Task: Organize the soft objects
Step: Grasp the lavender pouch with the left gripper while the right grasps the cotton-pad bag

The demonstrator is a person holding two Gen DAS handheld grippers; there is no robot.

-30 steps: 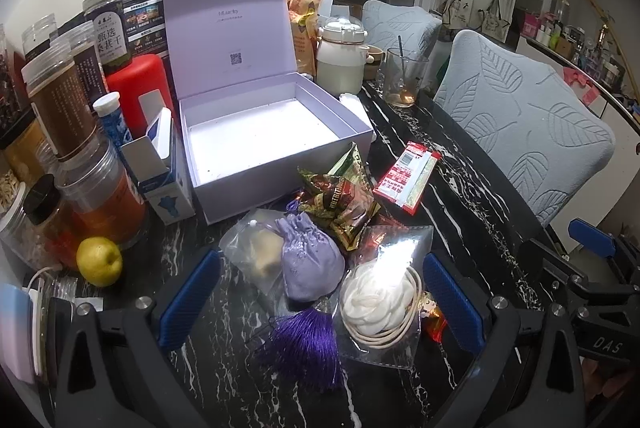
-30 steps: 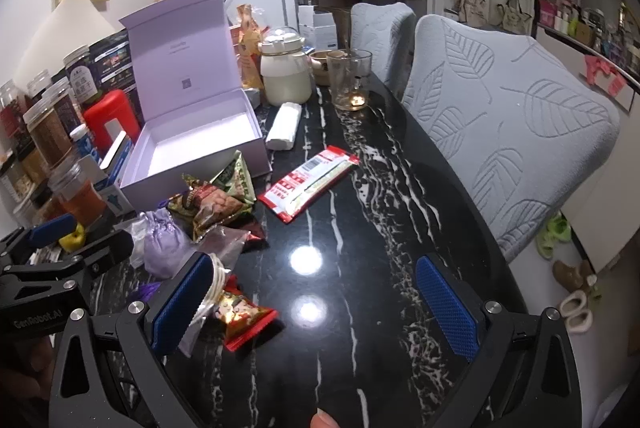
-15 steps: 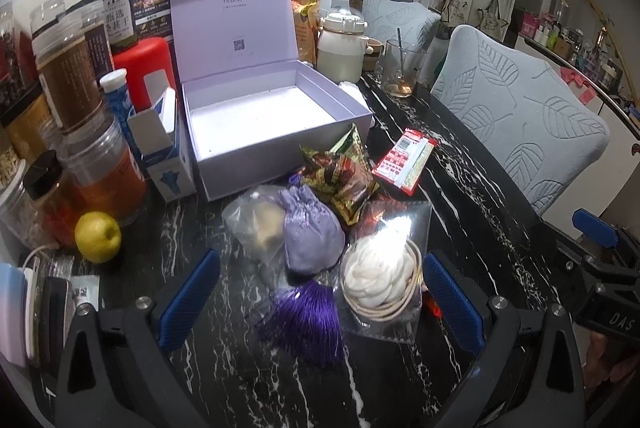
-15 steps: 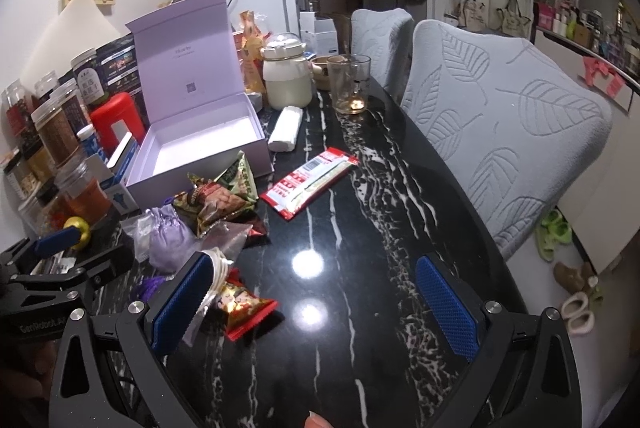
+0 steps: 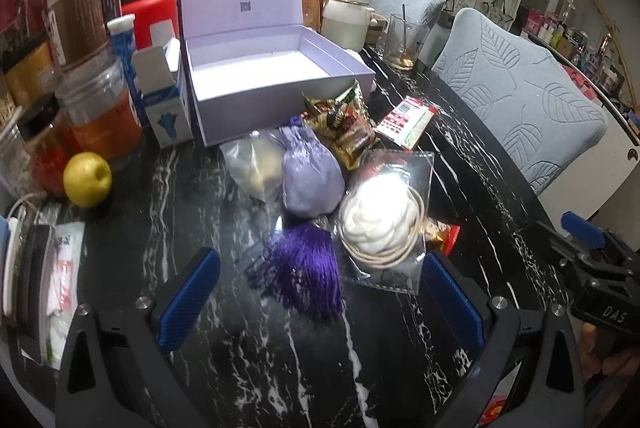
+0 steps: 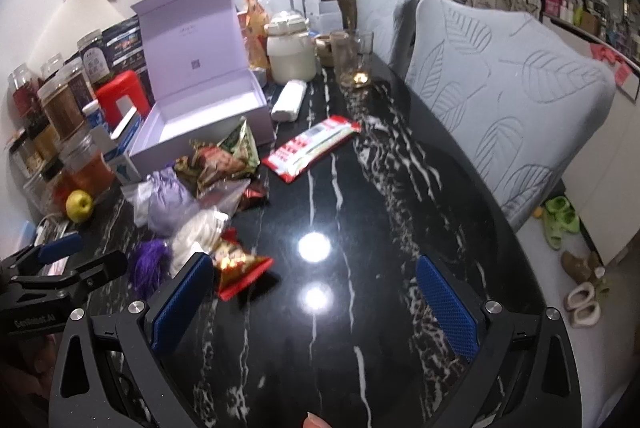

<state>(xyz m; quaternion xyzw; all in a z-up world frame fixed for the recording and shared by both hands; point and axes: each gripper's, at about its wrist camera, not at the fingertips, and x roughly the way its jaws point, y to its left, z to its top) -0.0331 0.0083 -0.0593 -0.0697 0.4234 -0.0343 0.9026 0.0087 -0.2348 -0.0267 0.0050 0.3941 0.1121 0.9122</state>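
On the left of the black marble surface there's a yellow apple, then the open lilac box. Just in front of it sits the soft stuff: lavender pouch with its purple tassel, touching a bagged white cord bundle. Left gripper hovers right by the tassel, fingers wide apart, nothing held. Right gripper is over bare marble, fingers apart too.

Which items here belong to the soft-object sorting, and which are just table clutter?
Job items: lilac pouch with purple tassel; bagged white bundle; bagged beige item; open lilac box; left claw, open.

Clutter: yellow apple; jars; drinking glass; red-white packet; snack wrappers.
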